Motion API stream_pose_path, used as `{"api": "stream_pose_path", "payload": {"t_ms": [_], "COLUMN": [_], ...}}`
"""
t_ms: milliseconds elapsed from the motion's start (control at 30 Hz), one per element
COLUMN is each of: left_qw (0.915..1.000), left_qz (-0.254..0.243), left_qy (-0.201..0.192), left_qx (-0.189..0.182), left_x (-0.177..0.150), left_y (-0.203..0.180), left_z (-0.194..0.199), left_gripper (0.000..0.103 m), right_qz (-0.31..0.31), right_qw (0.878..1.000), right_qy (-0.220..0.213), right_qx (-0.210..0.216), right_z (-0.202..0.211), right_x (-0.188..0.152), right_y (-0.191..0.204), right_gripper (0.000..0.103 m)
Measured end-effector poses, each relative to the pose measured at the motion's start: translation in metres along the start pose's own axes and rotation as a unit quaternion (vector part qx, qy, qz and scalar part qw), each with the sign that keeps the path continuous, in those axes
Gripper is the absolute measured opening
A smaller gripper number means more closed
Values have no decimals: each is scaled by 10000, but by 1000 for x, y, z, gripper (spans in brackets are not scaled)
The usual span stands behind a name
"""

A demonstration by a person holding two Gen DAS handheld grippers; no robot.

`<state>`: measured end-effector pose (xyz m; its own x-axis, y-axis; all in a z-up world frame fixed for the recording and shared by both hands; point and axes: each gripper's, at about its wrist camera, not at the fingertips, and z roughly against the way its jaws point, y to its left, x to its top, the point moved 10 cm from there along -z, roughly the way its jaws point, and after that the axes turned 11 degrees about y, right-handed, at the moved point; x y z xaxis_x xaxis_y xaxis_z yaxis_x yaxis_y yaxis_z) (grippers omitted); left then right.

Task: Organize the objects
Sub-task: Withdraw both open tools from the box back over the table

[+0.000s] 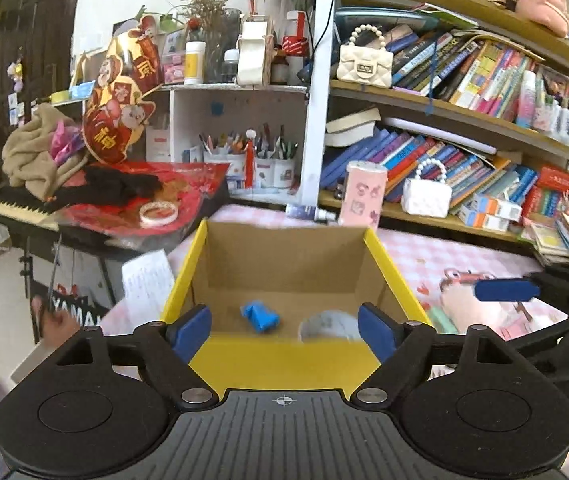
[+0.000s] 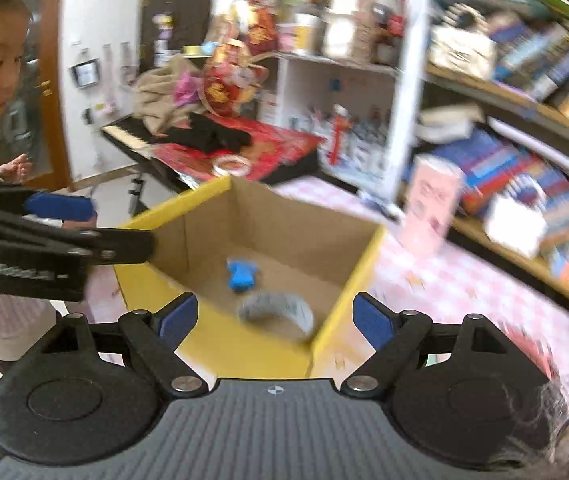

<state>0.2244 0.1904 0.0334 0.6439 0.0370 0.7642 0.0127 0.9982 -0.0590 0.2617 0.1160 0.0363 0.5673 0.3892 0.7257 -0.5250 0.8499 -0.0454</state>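
Left wrist view: left gripper [image 1: 284,326] fingers spread wide, empty, above the box [image 1: 388,264]; right gripper [image 2: 274,320] likewise wide, holding nothing.

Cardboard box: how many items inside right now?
2. A blue object on the floor of the cardboard box near the middle, and a round white roll-like item by the near wall. The near wall may hide more.

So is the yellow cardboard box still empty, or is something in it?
Not empty. The box is open-topped, and a small blue object and a pale round thing, too blurred to identify, lie on its floor.
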Motion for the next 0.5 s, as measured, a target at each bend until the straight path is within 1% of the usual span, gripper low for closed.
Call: {"api": "stream_pose_path", "payload": {"t_ms": [67,167,267,367,500], "left_qw": [9999,9995,9987,9976,9956], "left_qz": [-16,-30,-54,-45,-73], "left_qy": [97,294,504,677,915], "left_qx": [-23,-59,-79,-97,-203], "left_x": [-19,-47,-77,-104,-137], "left_y": [-3,-4,-6,-9,-18], "left_z": [10,18,25,32,39], "left_gripper": [84,84,84,84,85], "right_qz": [-277,-703,-1134,-1450,-1653], "right_qw": [9994,9957,9883,9794,9707], "right_qy": [133,365,653,879,1104], "right_qx": [-183,-485,-788,-1094,-1352], "right_z": [11,20,27,36,50], "right_x": [-23,-58,-94,-128,-165], "right_y": [1,4,8,10,16], "right_gripper": [82,79,75,75,75]}}
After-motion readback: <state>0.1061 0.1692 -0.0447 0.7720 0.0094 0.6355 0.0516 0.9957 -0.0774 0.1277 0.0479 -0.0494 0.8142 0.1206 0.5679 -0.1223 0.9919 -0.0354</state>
